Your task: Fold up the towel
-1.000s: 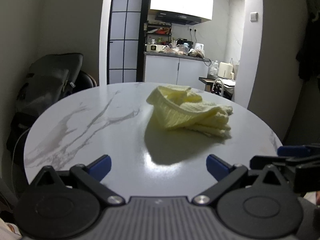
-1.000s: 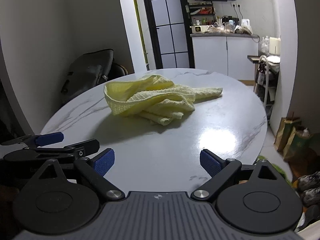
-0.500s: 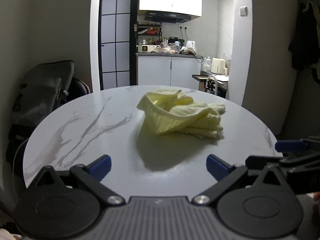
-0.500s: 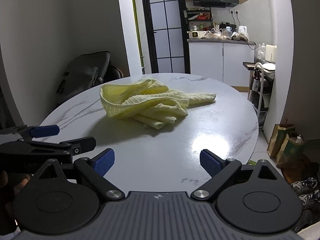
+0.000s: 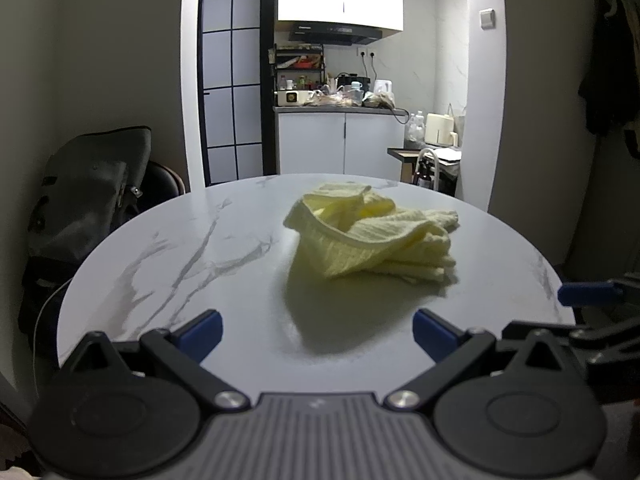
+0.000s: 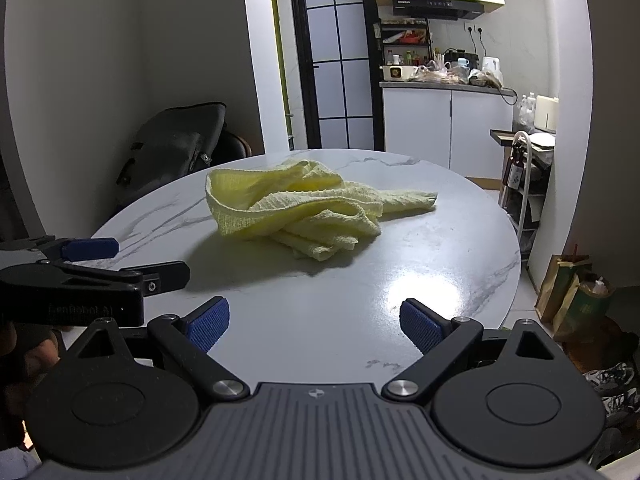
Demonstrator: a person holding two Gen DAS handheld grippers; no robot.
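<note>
While the yellow towel (image 6: 296, 210) lies crumpled mid-bench (image 6: 420, 280), at twelve o'clock of the left gripper (image 5: 318, 330) and right gripper (image 6: 314, 322), both spread and empty, folding seems unstarted: next, find and pinch two corners.

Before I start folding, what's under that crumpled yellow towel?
The yellow towel lies bunched on the white marble table. Bare tabletop surrounds it; whatever lies beneath its folds is covered.

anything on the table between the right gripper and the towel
No. In the right wrist view, only bare marble table lies between the open right gripper and the crumpled yellow towel, crossed by the towel's shadow.
</note>
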